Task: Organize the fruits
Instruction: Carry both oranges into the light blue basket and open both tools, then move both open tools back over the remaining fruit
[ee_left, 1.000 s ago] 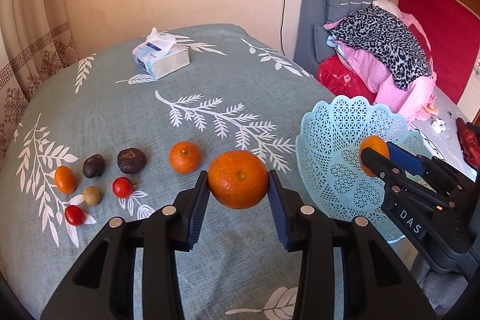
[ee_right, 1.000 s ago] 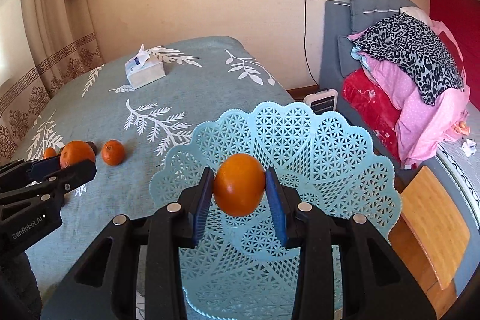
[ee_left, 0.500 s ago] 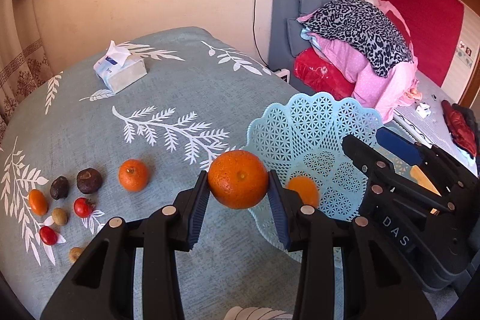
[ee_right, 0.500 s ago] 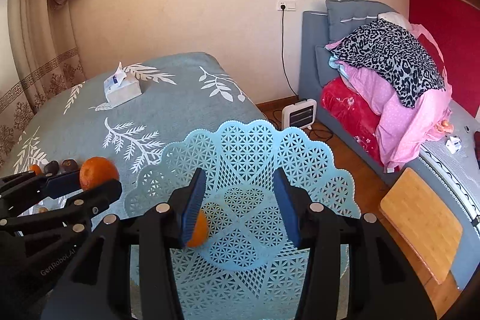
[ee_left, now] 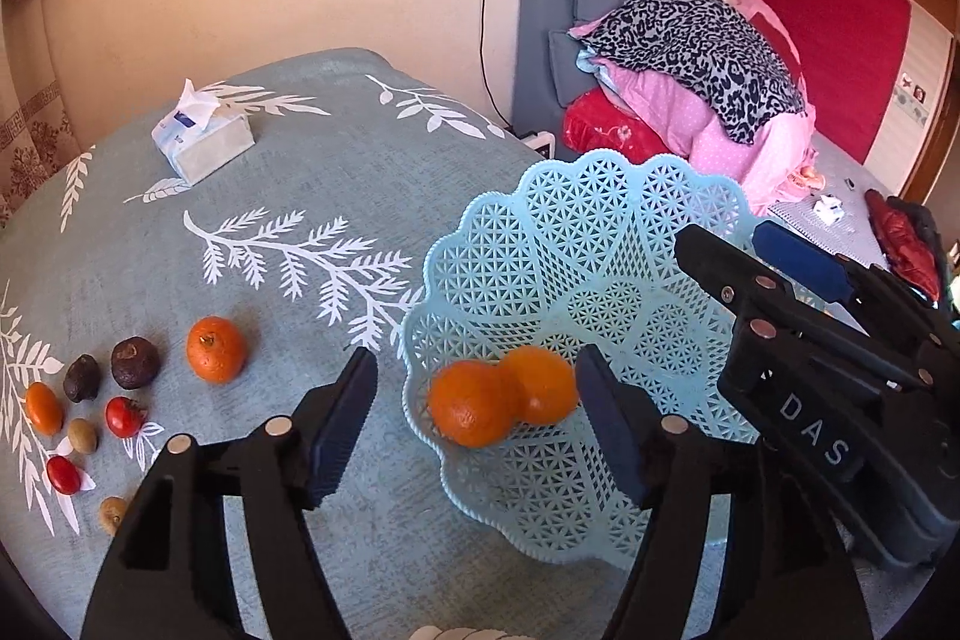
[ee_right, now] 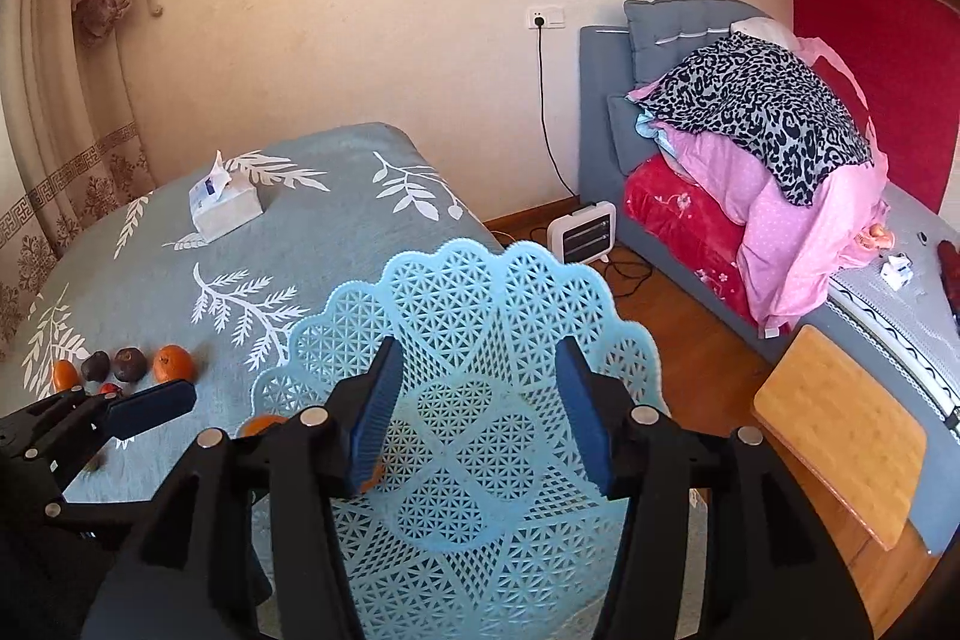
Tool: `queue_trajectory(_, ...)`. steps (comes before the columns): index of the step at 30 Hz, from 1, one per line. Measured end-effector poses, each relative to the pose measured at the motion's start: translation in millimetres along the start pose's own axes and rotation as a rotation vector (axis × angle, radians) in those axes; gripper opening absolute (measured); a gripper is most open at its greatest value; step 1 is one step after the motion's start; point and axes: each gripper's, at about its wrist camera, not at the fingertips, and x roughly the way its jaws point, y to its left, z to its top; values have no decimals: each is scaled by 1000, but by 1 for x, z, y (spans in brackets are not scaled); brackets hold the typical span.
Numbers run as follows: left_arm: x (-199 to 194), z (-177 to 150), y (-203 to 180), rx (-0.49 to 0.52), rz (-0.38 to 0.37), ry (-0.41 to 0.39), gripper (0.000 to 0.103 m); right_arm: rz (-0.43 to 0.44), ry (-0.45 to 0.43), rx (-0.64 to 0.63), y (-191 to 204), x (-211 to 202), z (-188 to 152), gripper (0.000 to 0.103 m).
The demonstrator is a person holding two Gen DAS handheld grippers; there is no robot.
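Note:
A light blue lattice basket (ee_left: 606, 220) stands on the teal cloth and holds two oranges (ee_left: 471, 409), side by side near its left rim. My left gripper (ee_left: 477, 415) is open and empty, its jaws on either side of them. My right gripper (ee_right: 477, 409) is open and empty above the basket (ee_right: 480, 292); it also shows at the right in the left wrist view (ee_left: 774, 262). A third orange (ee_left: 216, 347) lies on the cloth left of the basket, beside dark fruits (ee_left: 133, 361), red tomatoes (ee_left: 123, 415) and other small fruits.
A tissue pack (ee_left: 201, 139) lies at the far side of the table. Beyond the table's right edge are a small heater (ee_right: 582, 232), a sofa piled with bedding (ee_right: 762, 130) and a wooden stool (ee_right: 840, 436).
Both grippers opened. The right let its orange fall into the basket first and drew back; the left moved right over the basket and released its orange beside it.

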Motion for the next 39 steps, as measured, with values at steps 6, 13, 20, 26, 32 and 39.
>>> queue_trajectory(6, -4, -3, 6, -14, 18, -2, 75, 7, 2, -9, 4, -1, -1, 58)
queue_trajectory(13, -14, -5, 14, -15, 61, -28, 83, 17, 0, -11, 10, -3, -1, 58)
queue_trajectory(20, -27, -11, 22, 0, 115, -61, 89, 30, 2, -28, 19, -5, -2, 60)
queue_trajectory(26, -36, -17, 38, -38, 137, -67, 89, 49, 9, -50, 32, -6, -4, 61)
queue_trajectory(32, -45, -24, 60, -94, 162, -72, 89, 61, 10, -86, 47, -8, -7, 70)
queue_trajectory(39, -58, -34, 87, -147, 207, -92, 89, 81, 29, -131, 70, -4, -12, 70)
